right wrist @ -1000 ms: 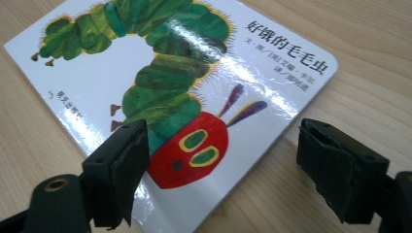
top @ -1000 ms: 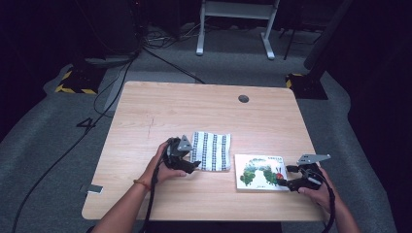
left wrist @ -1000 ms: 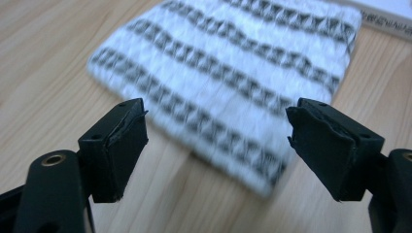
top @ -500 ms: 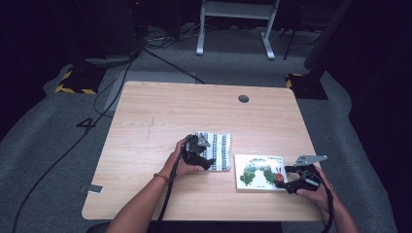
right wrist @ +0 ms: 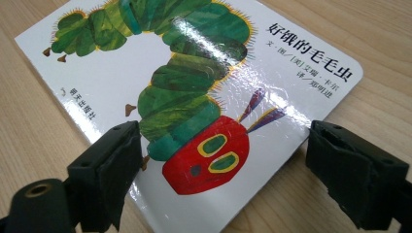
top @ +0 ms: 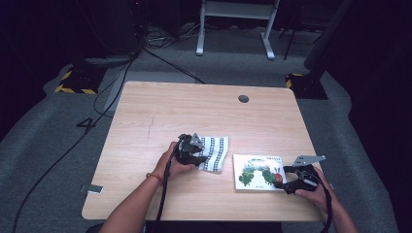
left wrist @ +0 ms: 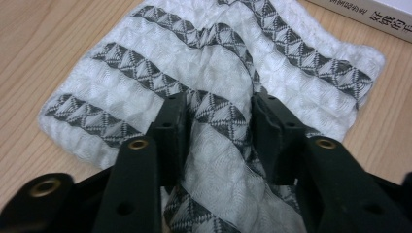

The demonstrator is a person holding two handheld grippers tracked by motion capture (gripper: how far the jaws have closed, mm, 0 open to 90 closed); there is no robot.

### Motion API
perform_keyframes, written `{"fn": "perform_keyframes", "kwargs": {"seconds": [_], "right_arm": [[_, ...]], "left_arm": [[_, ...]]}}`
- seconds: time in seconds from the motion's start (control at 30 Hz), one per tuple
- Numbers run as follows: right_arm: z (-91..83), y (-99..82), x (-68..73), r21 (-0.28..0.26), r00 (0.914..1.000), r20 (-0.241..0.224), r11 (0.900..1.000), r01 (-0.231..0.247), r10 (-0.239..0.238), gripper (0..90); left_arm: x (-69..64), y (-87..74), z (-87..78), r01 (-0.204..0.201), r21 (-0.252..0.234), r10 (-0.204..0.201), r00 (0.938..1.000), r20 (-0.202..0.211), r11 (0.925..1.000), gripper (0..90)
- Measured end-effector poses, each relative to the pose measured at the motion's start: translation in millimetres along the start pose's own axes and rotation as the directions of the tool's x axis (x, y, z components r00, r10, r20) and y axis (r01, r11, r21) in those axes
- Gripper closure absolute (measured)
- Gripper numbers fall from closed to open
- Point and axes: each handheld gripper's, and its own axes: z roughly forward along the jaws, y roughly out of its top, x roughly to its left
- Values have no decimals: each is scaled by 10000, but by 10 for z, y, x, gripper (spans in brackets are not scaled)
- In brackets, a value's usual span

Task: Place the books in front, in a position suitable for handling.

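While the left gripper (left wrist: 214, 121) pinches up a ridge of the striped cloth (left wrist: 204, 73), its jaws having just been closing with a fold of fabric bunched between them, the work looks barely started: the cloth is gathered but not yet lifted, and most of it lies flat on the table (top: 160, 111), near the middle of the front half, just left of the picture book (top: 257, 171). That book, with its green caterpillar cover, sits flat toward the front right corner, close to the cloth without touching it, and nothing has shifted it yet, as far as I can judge. Over there the right gripper (right wrist: 221, 160) has its jaws spread wide on either side of the book's near corner, pads clear of the cover, gripping nothing. In the high view the left hand (top: 177, 158) reaches in from the front edge with the forearm angled toward the centre, gripper tipped down onto the cloth's left side, and the right hand (top: 308, 187) rests low by the front right corner, gripper pointing left at the book's edge.
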Motion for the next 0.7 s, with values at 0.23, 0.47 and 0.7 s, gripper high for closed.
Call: {"fn": "perform_keyframes", "kwargs": {"seconds": [0.23,0.47,0.7], "right_arm": [[40,28,59,-6,9999,15,9999,113,-113,121],[102,66,101,-71,9997,-90,9997,217,-218,94],[174,138,158,-24,9997,-38,9997,260,-260,84]], "left_arm": [[46,-110,-106,189,58,-190,9995,259,9998,775],[37,-260,-210,397,-183,-390,9987,335,9990,809],[115,-407,-373,721,-588,-714,9974,141,9957,816]]}}
